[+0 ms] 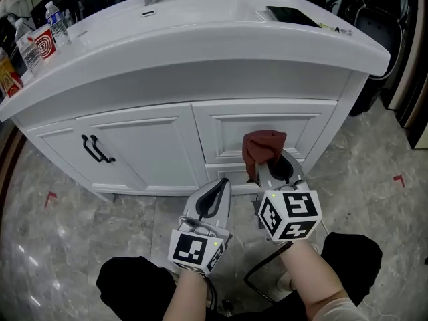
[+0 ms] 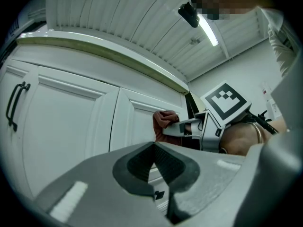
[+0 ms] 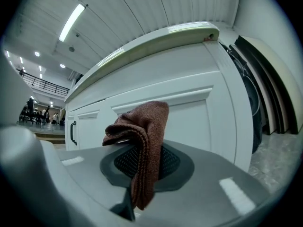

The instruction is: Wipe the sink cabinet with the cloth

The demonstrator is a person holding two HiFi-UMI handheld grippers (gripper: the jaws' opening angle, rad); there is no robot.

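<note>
Brown soft terry cloth [image 3: 142,136], light and floppy, hangs pinched by a folded edge in our right tool [image 3: 141,174], close before the white panelled sink cabinet [image 1: 267,122]. We judge a deeper bite safer. Our left tool [image 2: 156,169] is pressed together, empty.

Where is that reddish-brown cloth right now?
In the head view, the cloth is pinched in the right gripper, in front of the right-hand cabinet panel below the countertop.
</note>
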